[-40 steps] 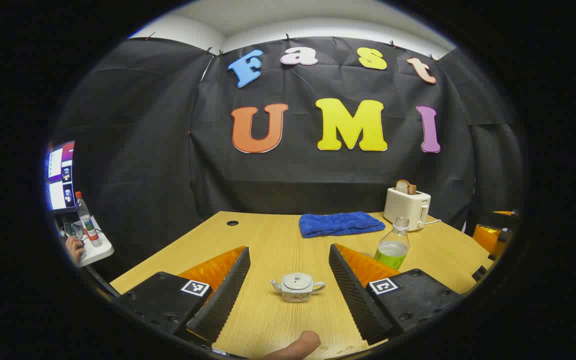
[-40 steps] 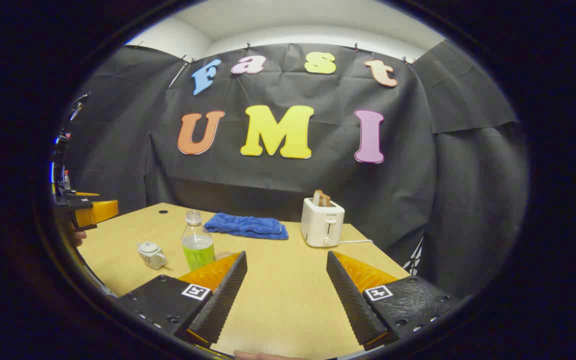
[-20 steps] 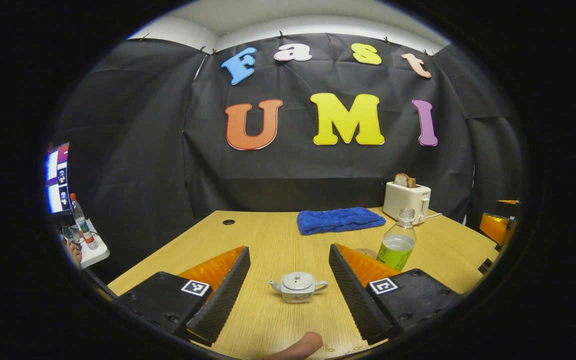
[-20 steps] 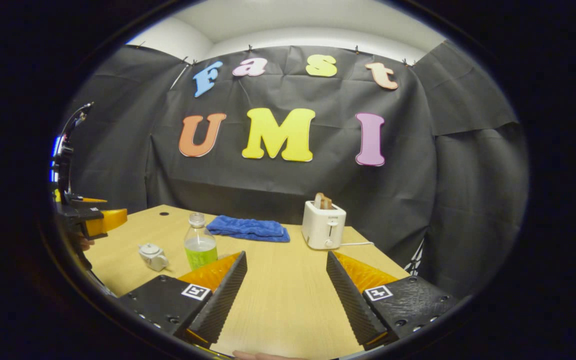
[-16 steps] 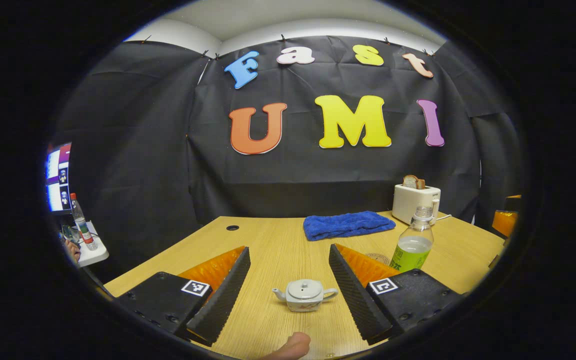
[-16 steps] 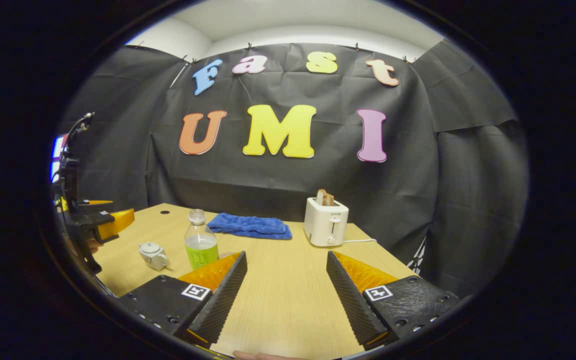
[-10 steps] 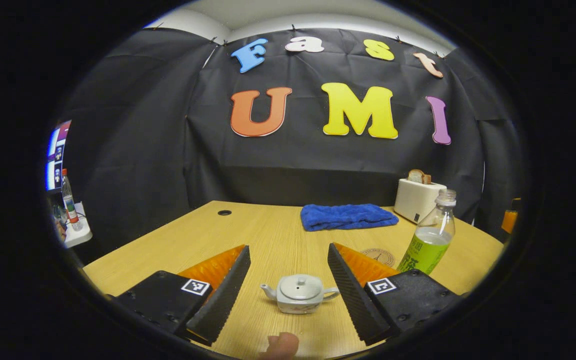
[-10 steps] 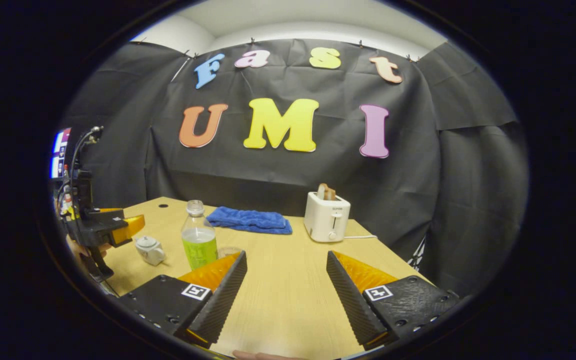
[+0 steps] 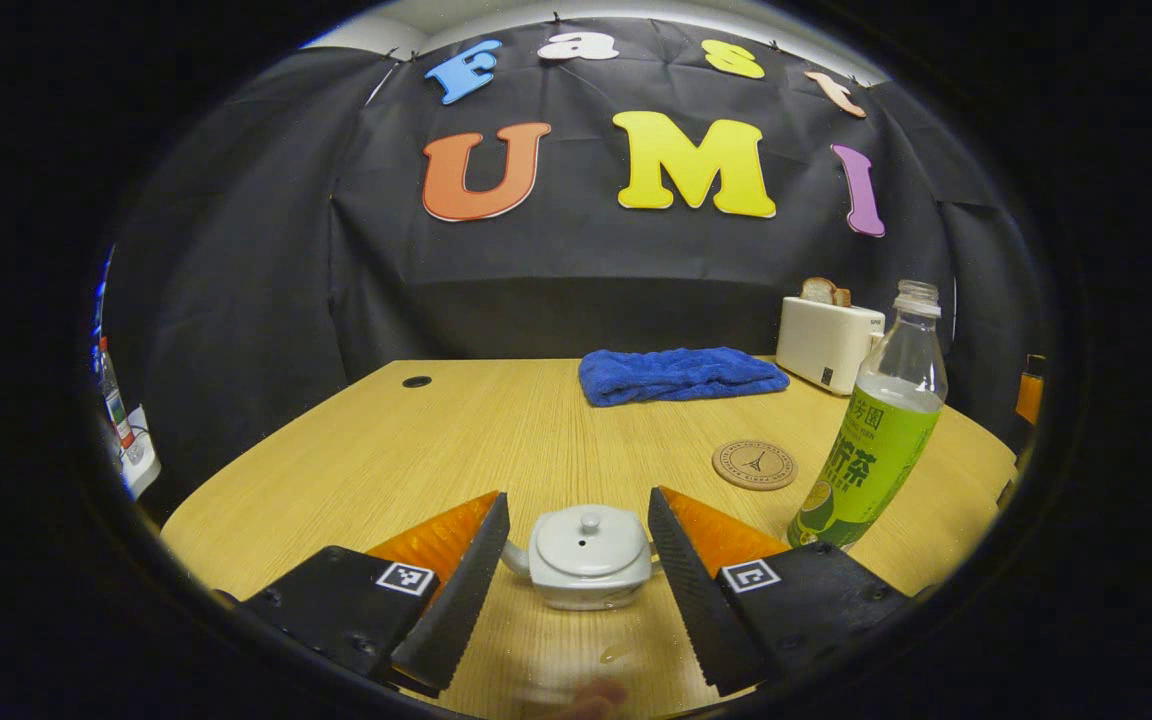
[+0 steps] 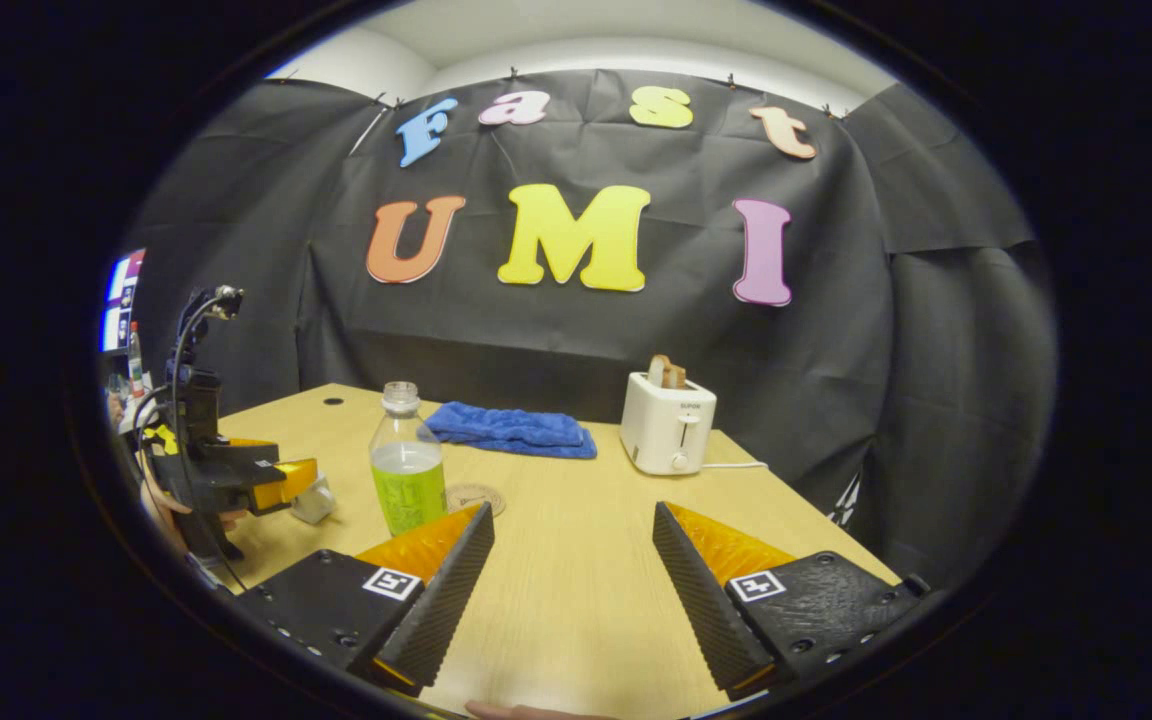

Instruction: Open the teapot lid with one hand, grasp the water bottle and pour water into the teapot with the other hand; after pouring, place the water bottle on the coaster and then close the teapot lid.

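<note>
We see a light wood table [image 10: 576,560], black cloth wall [image 10: 936,380] behind, white ceiling [image 10: 576,40] at 12 o'clock, screens [image 10: 119,300] at 9.

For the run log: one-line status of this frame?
left tongs: open, straddling teapot | lid: on | right tongs: open, empty | water bottle: upright, ungrasped

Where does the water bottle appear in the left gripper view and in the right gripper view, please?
Left gripper view: the water bottle stands at the right side, right of the coaster and in front of the toaster.
Right gripper view: the water bottle stands left of centre, just left of the coaster, with the toaster further right.
Shared landmark: the blue towel at the back of the table, also seen at.
</note>
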Motion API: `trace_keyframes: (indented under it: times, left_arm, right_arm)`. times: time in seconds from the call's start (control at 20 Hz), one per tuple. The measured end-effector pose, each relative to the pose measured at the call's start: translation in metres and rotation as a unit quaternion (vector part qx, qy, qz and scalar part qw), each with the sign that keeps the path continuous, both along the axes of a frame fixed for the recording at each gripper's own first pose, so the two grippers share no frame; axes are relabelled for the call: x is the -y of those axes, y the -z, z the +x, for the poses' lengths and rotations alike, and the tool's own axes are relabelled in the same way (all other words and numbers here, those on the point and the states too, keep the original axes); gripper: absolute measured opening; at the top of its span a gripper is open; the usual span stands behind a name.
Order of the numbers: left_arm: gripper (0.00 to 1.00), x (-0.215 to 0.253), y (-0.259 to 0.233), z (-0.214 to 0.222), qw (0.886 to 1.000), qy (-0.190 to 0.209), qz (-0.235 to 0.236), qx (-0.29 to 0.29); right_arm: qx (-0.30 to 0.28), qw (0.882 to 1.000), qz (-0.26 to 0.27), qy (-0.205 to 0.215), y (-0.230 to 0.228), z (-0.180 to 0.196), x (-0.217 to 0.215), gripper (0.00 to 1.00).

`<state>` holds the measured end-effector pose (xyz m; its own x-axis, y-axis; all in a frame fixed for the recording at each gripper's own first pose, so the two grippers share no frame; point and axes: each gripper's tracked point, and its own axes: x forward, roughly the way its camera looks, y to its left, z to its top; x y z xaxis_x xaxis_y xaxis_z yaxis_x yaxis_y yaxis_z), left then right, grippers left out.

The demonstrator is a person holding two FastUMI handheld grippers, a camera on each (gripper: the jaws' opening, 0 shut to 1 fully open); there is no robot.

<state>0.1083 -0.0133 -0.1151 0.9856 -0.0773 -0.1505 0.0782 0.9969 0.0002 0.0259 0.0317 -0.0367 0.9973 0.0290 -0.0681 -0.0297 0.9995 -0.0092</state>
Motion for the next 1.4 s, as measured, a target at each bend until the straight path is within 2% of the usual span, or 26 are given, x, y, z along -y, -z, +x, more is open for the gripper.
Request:
trace_keyframes:
  times: [0.15,0.2,0.4,0.95,1.15,1.4]
  left_arm:
    - [0.80,0.004,0.002,0.003,1.000,0.003,-0.025,0.006]
    - [0.73,0.004,0.002,0.003,1.000,0.000,-0.027,0.011]
    - [0.65,0.005,0.000,0.004,1.000,0.001,-0.013,0.015]
    - [0.66,0.003,-0.002,0.003,1.000,0.000,-0.021,0.008]
    - [0.65,-0.014,-0.009,0.002,0.999,-0.041,0.018,0.026]
    - [0.64,-0.006,-0.006,0.006,0.999,-0.029,-0.002,0.028]
  right_arm:
    - [-0.013,1.000,-0.003,-0.004,0.009,0.002,-0.006,0.96]
    - [-0.015,1.000,-0.004,-0.004,0.009,0.003,-0.007,0.96]
    - [-0.022,1.000,-0.009,-0.013,0.017,0.005,-0.016,0.96]
    - [-0.035,0.999,-0.019,-0.019,0.027,0.009,-0.022,0.96]
    - [-0.035,0.999,-0.026,-0.019,0.028,0.009,-0.023,0.96]
    - [-0.039,0.998,-0.030,-0.025,0.034,0.012,-0.030,0.96]
